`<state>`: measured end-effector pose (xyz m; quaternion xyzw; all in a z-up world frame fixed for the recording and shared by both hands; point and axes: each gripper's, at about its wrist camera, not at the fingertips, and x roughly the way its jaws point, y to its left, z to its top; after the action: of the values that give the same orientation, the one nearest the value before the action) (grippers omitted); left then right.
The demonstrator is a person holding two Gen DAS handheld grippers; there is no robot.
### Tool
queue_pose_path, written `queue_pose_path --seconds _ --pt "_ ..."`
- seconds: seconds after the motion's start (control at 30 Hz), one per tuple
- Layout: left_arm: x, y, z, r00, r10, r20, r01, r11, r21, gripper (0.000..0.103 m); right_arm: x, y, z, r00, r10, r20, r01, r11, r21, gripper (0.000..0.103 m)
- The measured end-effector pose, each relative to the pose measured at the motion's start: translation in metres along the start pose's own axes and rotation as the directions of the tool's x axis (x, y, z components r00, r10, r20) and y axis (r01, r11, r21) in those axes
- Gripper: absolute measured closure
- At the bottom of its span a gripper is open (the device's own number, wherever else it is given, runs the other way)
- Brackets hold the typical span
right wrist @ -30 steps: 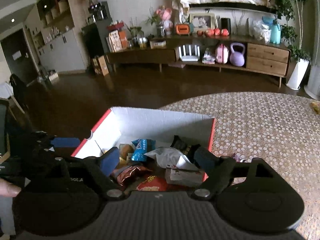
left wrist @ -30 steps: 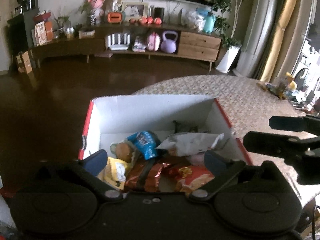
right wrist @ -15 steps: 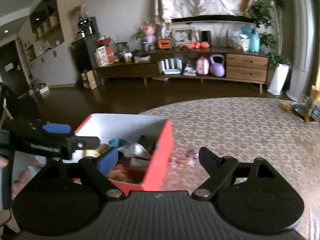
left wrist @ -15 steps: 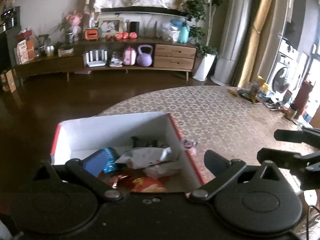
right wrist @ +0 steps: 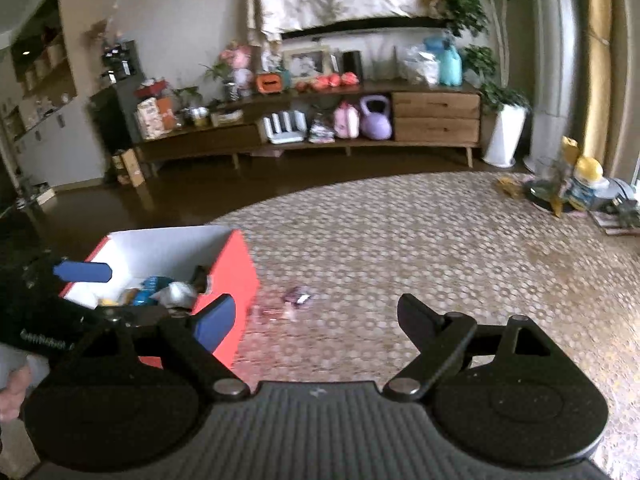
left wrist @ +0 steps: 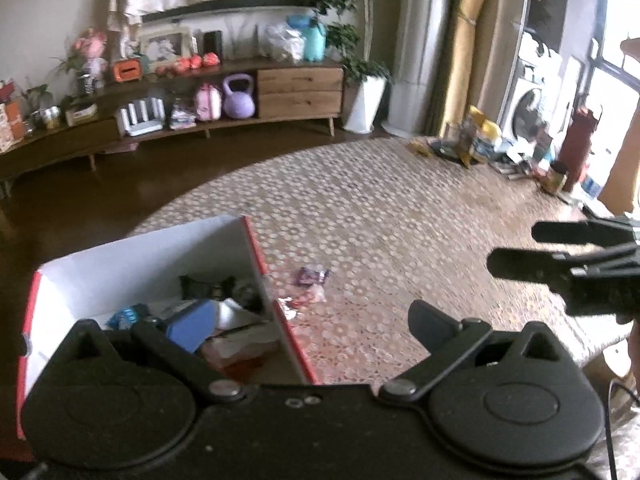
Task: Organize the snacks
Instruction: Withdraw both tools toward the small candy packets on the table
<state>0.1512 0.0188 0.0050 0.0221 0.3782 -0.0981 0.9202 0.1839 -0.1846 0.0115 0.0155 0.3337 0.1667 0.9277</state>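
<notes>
I see both tools spread apart, holding nothing. The loose snack (right wrist: 297,295) lies on the desk (right wrist: 400,240) ahead of my right tool (right wrist: 316,320), just beside the box (right wrist: 236,272).

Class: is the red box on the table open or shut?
Open. The red box has no lid on top, and snack packets show against its white inside.

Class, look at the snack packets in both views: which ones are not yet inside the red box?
The small purple packet and the pinkish wrappers beside it lie loose on the patterned tablecloth, just outside the red box; all others sit inside.
</notes>
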Motion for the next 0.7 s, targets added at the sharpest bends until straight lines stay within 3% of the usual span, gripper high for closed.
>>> queue_pose_path --seconds 0.23,0.43,0.7 --pt "0.03 -0.007 0.024 0.995 -0.061 -0.084 0.07 0.992 0.101 0.001 0.034 -0.021 0.01 0.996 0.037 -0.082 -0.033 0.998 0.049 0.015" --pt "0.059 -0.017 0.036 0.986 -0.088 -0.138 0.115 0.973 0.202 0.006 0.071 -0.03 0.019 0.993 0.049 -0.104 -0.044 0.998 0.049 0.015" --pt "0.107 -0.024 0.039 0.959 -0.103 -0.265 0.177 0.945 0.274 0.022 0.127 -0.041 0.018 0.981 0.088 -0.173 -0.086 0.996 0.019 0.015"
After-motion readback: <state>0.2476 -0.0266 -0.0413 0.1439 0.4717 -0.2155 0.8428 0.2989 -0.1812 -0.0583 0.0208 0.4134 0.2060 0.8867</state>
